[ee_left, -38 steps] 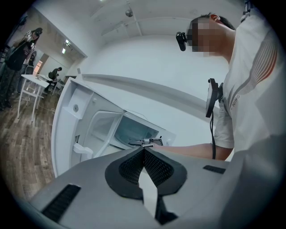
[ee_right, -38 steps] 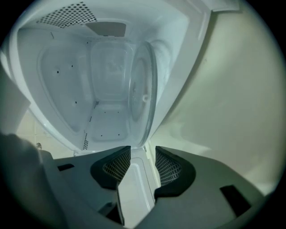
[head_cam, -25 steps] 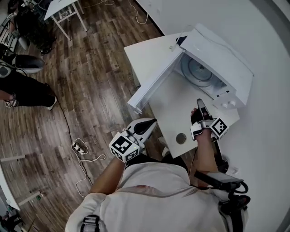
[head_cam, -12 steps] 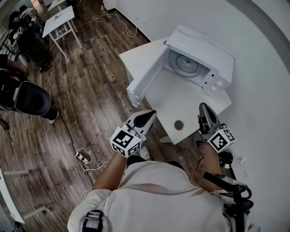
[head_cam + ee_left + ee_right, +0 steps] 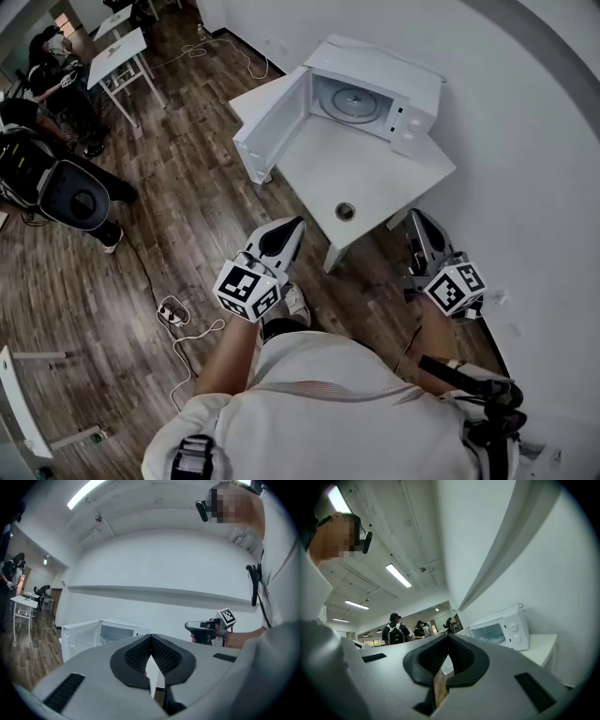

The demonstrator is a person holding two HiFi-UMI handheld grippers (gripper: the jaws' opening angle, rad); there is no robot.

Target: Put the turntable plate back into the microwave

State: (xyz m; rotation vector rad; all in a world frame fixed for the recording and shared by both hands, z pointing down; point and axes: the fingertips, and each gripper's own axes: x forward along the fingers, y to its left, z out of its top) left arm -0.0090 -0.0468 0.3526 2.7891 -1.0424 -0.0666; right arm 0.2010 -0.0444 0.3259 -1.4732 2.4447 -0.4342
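The white microwave (image 5: 375, 80) stands at the back of a white table (image 5: 375, 178) with its door (image 5: 267, 127) swung open to the left. The round turntable plate (image 5: 352, 100) lies inside the cavity. My left gripper (image 5: 291, 230) is shut and empty, held over the floor in front of the table's near-left edge. My right gripper (image 5: 417, 225) is shut and empty too, off the table's near-right corner. Both point level, well short of the microwave. The left gripper view shows the open microwave (image 5: 110, 634) and the right gripper (image 5: 190, 626) beyond the jaws.
A small round hole (image 5: 345, 212) sits near the table's front edge. A power strip and white cable (image 5: 173, 314) lie on the wooden floor at the left. People and a small white table (image 5: 117, 47) are at the far left. A white wall runs along the right.
Both grippers have pulled back from the table and risen; the right one left the tabletop and rolled. The microwave now sits farther away in the head view, door still open.
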